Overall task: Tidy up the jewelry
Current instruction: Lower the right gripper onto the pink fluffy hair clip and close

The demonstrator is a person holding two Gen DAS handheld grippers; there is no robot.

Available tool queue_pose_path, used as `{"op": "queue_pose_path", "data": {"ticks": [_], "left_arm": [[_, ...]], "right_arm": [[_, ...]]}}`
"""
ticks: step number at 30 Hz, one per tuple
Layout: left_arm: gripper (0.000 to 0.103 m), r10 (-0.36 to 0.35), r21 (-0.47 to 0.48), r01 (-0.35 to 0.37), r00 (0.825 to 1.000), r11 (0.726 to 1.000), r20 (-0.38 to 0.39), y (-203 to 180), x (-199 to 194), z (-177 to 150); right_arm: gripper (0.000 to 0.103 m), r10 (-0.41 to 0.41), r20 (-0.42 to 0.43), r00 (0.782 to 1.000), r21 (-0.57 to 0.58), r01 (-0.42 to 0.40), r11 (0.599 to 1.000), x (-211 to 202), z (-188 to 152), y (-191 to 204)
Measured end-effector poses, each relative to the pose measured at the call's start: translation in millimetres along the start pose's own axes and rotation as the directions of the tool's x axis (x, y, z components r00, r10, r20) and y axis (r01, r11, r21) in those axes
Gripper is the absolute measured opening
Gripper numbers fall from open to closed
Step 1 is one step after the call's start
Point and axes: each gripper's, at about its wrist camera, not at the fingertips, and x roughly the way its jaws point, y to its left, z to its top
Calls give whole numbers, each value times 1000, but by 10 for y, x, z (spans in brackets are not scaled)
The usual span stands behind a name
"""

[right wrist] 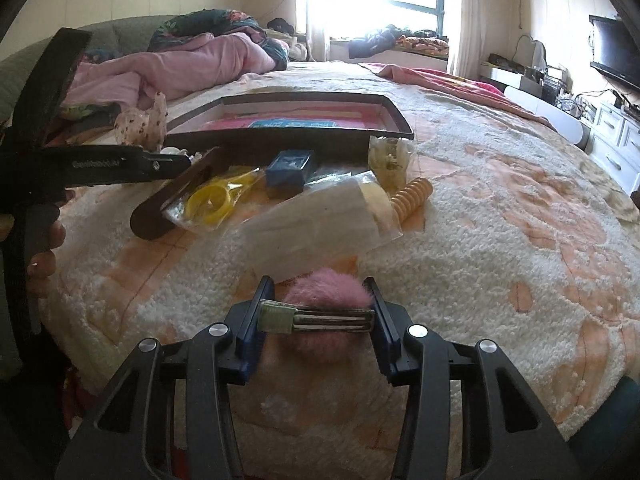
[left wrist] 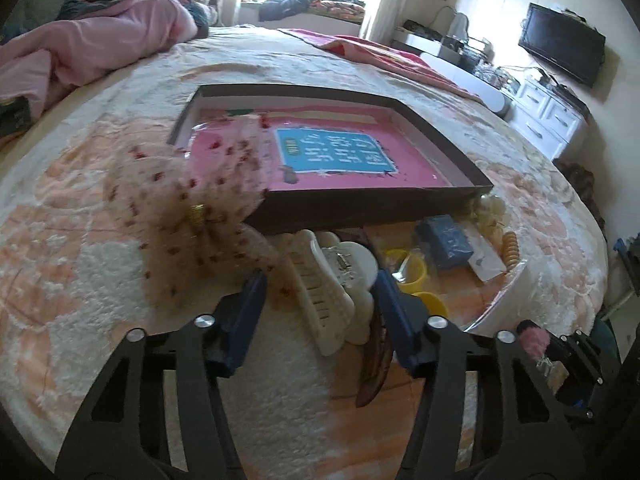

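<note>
Right wrist view: the right tool (right wrist: pixel 318 312) pinches a pink fluffy hair clip (right wrist: pixel 328 300) by its metal bar, low over the bed (right wrist: pixel 500 216). Beyond it lie a clear packet (right wrist: pixel 316 224), yellow rings (right wrist: pixel 212 202), a blue box (right wrist: pixel 290 168) and a spiral hair tie (right wrist: pixel 412 196), all near a shallow dark tray (right wrist: pixel 280 120).

Left wrist view: the left tool (left wrist: pixel 318 292) is spread, its fingers either side of a cream claw clip (left wrist: pixel 332 280). A spotted fabric scrunchie (left wrist: pixel 192 200) lies just left, against the tray's near wall.
</note>
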Motion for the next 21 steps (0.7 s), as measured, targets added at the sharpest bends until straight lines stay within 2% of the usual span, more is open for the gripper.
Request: {"op": "queue_pose_path", "data": {"ticks": [5, 9, 21], "left_arm": [[41, -52, -31, 51, 998, 998, -33, -6, 101, 79], [27, -82, -49, 81, 996, 996, -28, 55, 95, 105], [26, -104, -82, 100, 994, 992, -42, 222, -149, 11]], "right_arm": [[43, 0, 19, 1000, 11, 0, 1000, -34, 26, -40], [43, 0, 39, 999, 12, 0, 1000, -76, 40, -40], [43, 22, 112, 993, -3, -22, 1000, -216, 143, -27]]}}
